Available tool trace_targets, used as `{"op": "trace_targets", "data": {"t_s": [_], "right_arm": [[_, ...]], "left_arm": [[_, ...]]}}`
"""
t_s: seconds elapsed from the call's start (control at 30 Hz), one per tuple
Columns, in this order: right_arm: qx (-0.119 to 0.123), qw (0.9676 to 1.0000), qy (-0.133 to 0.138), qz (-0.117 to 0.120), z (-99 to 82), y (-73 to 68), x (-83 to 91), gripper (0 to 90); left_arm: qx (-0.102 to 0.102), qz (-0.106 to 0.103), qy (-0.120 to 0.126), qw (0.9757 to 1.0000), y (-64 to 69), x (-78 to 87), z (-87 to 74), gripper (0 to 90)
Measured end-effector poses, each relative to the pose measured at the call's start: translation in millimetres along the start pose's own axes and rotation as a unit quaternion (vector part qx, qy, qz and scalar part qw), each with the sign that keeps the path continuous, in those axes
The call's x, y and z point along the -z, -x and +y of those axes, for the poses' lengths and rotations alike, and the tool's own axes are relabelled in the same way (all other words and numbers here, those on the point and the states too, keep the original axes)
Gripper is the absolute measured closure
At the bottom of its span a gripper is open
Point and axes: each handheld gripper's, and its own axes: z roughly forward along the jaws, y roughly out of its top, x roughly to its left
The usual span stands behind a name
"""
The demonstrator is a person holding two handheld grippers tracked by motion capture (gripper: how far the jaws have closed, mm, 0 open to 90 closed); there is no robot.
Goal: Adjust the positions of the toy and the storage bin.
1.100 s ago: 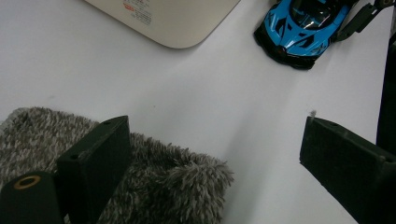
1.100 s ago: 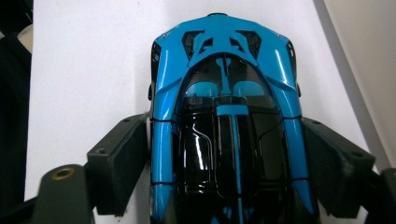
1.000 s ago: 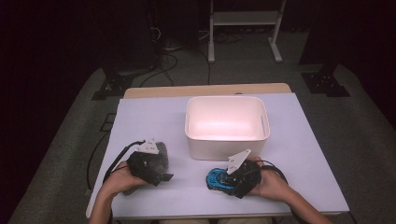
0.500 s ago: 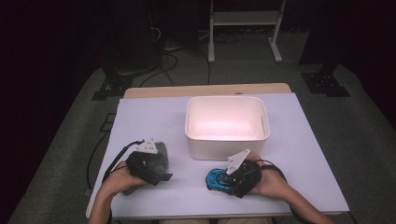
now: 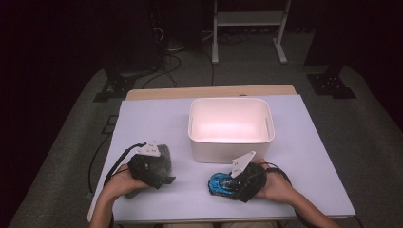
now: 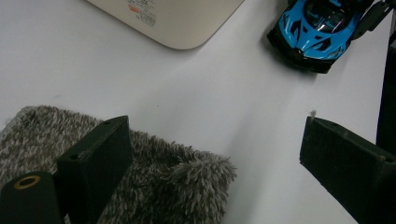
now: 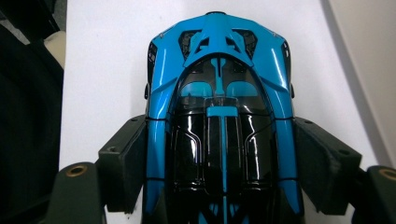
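- My right gripper [image 7: 219,163] has its jaws pressed against both flanks of the blue toy car [image 7: 219,116], one pad on each side of the rear half. This grip across the narrow width keeps the car from twisting when I lift it.
- The car sits on the table [image 5: 157,118] near its front edge, right of centre, just in front of the white bin [image 5: 231,127]. My guess is the bin is where it goes, hence the approach from behind.
- My left gripper [image 6: 210,154] is wide open and holds nothing. One jaw rests over the grey fuzzy cloth [image 6: 154,182], which lies near the front-left corner.
- From the left gripper view the car is well off beyond the cloth, with bare table between.
- In the high view my right hand [image 5: 275,183] lies low behind the car.
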Motion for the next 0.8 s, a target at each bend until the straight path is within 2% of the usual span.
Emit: {"op": "trace_targets", "data": {"t_s": [0.1, 0.33, 0.8], "right_arm": [[0.006, 1.0000, -0.001, -0.003, 1.8, -1.2, 2.0, 25.0], [0.007, 0.9999, 0.006, 0.013, 7.0, -4.2, 7.8, 25.0], [0.023, 0.9988, 0.024, 0.037, 28.7, -11.6, 36.1, 25.1]], "left_arm": [[0.000, 0.000, 0.000, 1.0000, 0.2, -0.1, 0.0, 8.7], [-0.002, 0.000, 0.002, 1.0000, 0.2, 0.7, -0.1, 8.8], [-0.004, 0.000, 0.004, 1.0000, -0.5, 0.2, -1.3, 8.7]]}}
